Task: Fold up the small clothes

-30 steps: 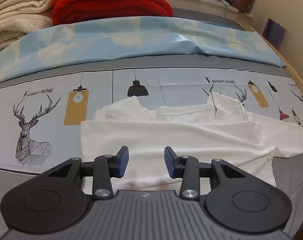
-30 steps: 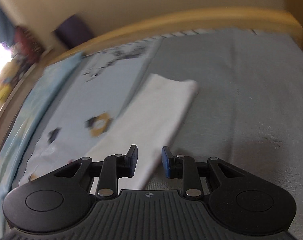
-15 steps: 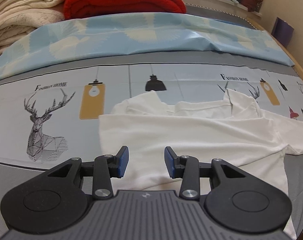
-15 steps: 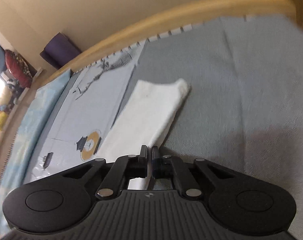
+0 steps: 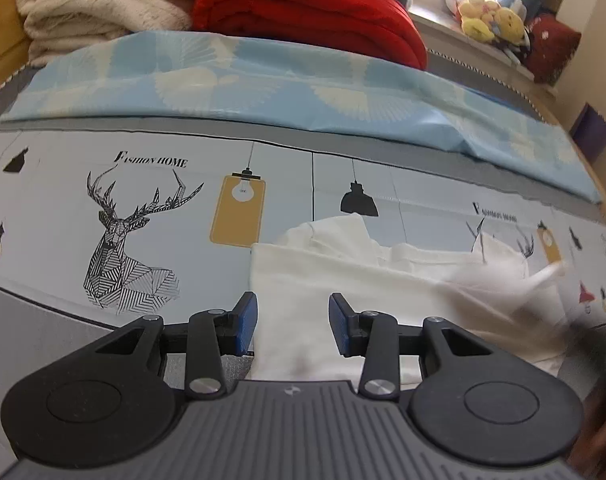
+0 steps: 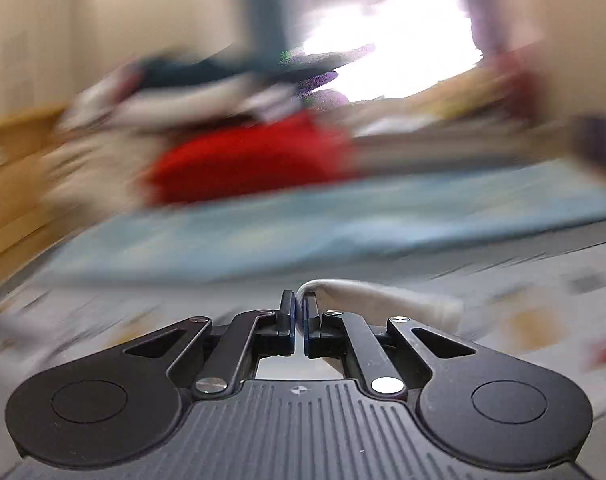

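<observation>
Left wrist view, nearest: the left gripper (image 5: 293, 322) hangs with its blue pads (image 5: 247, 322) parted about halfway and nothing pinched between them; the left pad sits over the left edge of the white garment (image 5: 343, 288), the right pad over its cloth. The garment lies spread on the printed sheet (image 5: 143, 200), whose pattern shows a deer (image 5: 131, 248) to the left, a yellow lamp panel (image 5: 239, 210) and a black lamp. The garment's right part is smeared by motion blur, with one strip of it lifted off the bed.

Right wrist view, nearest: the right gripper (image 6: 299, 318) has its jaws closed tight on a fold of the white cloth (image 6: 383, 300), which trails away to the right over the finger arm. Everything beyond is blurred.

Farther: a light blue patterned cover (image 5: 263, 88) runs across the bed. Beyond it, a folded cream blanket (image 5: 99, 8) at far left, a red quilt (image 5: 303, 16) beside it, and yellow soft toys (image 5: 491, 20) on the sill at far right.
</observation>
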`<state>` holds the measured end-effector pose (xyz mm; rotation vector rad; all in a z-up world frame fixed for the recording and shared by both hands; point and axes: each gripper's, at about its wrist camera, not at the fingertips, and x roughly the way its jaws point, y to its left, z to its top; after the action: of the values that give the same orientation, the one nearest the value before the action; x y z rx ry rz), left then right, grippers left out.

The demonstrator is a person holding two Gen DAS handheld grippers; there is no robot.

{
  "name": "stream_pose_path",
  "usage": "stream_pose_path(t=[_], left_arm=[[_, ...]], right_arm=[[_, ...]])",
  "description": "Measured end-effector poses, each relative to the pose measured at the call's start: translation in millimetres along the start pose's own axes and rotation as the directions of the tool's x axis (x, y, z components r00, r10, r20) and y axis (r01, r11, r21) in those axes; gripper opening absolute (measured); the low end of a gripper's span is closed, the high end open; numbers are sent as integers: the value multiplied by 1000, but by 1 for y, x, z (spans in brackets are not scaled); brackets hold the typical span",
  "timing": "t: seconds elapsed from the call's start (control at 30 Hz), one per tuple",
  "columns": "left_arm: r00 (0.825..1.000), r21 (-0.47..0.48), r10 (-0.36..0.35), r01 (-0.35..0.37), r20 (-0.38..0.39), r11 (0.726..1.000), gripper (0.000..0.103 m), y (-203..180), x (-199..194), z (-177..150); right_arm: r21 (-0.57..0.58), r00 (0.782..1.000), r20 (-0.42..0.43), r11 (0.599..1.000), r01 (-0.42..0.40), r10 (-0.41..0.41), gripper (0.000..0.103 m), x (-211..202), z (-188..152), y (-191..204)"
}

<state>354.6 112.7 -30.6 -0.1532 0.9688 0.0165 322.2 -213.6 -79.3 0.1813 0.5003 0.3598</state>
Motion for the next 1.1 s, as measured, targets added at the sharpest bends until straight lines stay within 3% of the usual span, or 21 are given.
stream_pose_path(t=[0.03, 0.07, 0.13, 0.2, 0.3, 0.37, 0.4, 0.47, 0.5, 0.53, 0.6, 0.67, 0.77, 0.87, 1.0, 1.1], left_arm=[[1000, -9, -7, 7, 0, 1000, 44, 2, -1, 1], [1000, -17, -11, 11, 0, 1000, 44, 4, -2, 1], [1000, -33, -18, 18, 2, 999, 44, 7, -4, 2], [1000, -41, -27, 27, 3, 999, 44, 8, -4, 3], [999, -46, -40, 39, -5, 998, 44, 3, 0, 4], [998, -42, -54, 53, -15, 998, 44, -6, 6, 2], [998, -37, -62, 61, -25, 997, 44, -13, 10, 1], [996, -25, -82, 81, -44, 996, 44, -28, 20, -4], [994, -15, -98, 97, -53, 995, 44, -36, 24, -6], [992, -4, -112, 111, -65, 994, 44, -45, 28, -9], [986, 24, -140, 142, -89, 990, 44, -65, 36, -15], [977, 76, -185, 194, -106, 978, 44, -90, 43, -22], [963, 167, -223, 247, -151, 954, 46, -129, 57, -37], [958, 271, -235, 272, -162, 923, 60, -162, 68, -53], [959, 378, -212, 271, -191, 885, 63, -195, 88, -74], [974, 438, -129, 201, -188, 876, 63, -208, 104, -87]], right_arm=[[-5, 988, -128, 996, -91, 90, 3, 15, -11, 20], [-3, 957, -256, 990, -143, 138, 3, 29, -23, 36], [-41, 900, -425, 992, -121, 92, 3, 43, -42, 62], [-43, 860, -510, 998, -51, 22, 5, 43, -44, 68], [100, 864, -503, 993, 59, -1, 9, 24, -27, 49], [188, 888, -458, 972, 143, -42, 19, 13, -17, 30], [236, 904, -422, 954, 184, -70, 22, 6, -13, 16], [279, 914, -373, 920, 274, -159, 22, -1, -18, -12], [285, 899, -374, 894, 346, -229, 22, -3, -21, -24], [298, 867, -401, 852, 431, -298, 23, -3, -24, -36], [392, 829, -452, 761, 517, -330, 24, -3, -32, -65], [481, 820, -480, 688, 543, -311, 24, -8, -38, -87], [526, 806, -495, 627, 575, -324, 24, -20, -45, -108], [581, 808, -509, 575, 576, -296, 24, -24, -52, -125], [623, 797, -533, 505, 597, -284, 24, -30, -58, -144], [654, 799, -543, 465, 596, -259, 24, -28, -66, -156]])
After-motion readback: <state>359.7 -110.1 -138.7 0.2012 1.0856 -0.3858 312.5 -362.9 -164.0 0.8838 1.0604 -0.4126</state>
